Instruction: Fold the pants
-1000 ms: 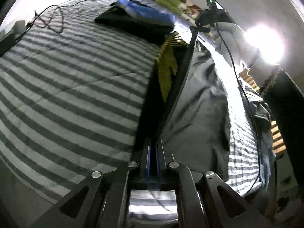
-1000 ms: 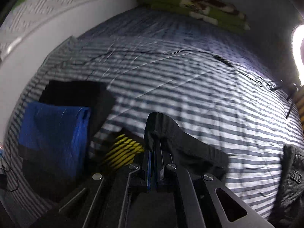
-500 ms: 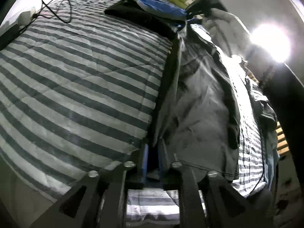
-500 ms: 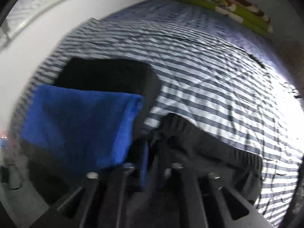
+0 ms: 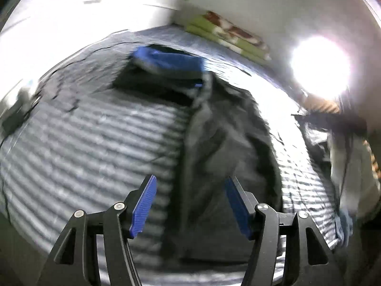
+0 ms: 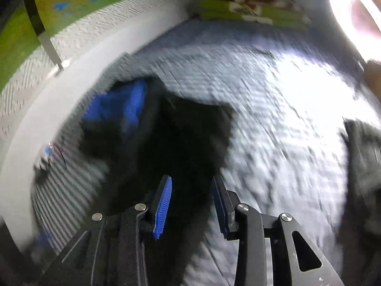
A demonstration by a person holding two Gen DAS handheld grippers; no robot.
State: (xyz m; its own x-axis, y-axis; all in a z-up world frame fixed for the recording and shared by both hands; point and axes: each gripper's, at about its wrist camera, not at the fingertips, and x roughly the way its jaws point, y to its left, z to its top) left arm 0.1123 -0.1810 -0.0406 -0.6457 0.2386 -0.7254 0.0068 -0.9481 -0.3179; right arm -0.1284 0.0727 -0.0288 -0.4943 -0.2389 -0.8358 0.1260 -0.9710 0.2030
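Observation:
The dark grey pants (image 5: 221, 138) lie stretched lengthwise on the striped bed, their far end reaching a folded stack. My left gripper (image 5: 190, 205) hangs open above their near end, blue pads (image 5: 144, 207) spread wide, nothing held. In the right wrist view the pants (image 6: 188, 140) show as a dark blurred mass below the fingers. My right gripper (image 6: 191, 202) is open too, over the pants' other end, holding nothing. Both views are motion-blurred.
A folded blue garment (image 5: 166, 60) on a black one (image 5: 142, 83) sits at the pants' far end, also seen as blue cloth (image 6: 119, 104). Green patterned bedding (image 5: 228, 35) lies by the wall. A bright lamp (image 5: 320, 66) glares at right. More dark clothing (image 6: 364, 147) lies right.
Both grippers were shut on the pants' ends; both have let go and opened. The pants have dropped flat onto the bed, and both grippers have lifted away.

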